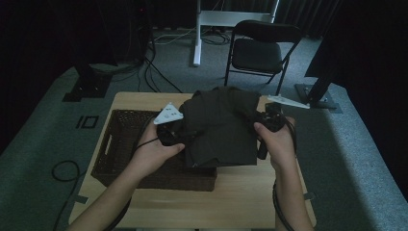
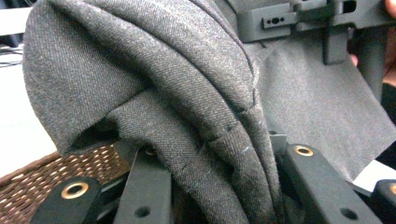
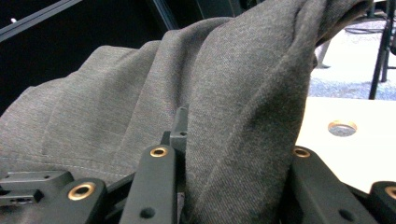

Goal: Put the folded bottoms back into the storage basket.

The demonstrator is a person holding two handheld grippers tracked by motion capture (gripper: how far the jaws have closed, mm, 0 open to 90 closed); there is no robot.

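Both grippers clamp bunched folds of a dark grey garment (image 1: 222,126): left gripper (image 1: 169,126) and right gripper (image 1: 267,120) hold it aloft over the table (image 1: 240,192), just beside the wicker basket (image 1: 120,144) (apparently mid-fold). Next move, likely: lower the garment flat without losing either grip.

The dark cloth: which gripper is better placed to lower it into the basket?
Probably the left. Both grippers are shut on the dark cloth, but the left gripper is directly above the basket, while the right gripper holds its side past the basket's edge, over the bare table.
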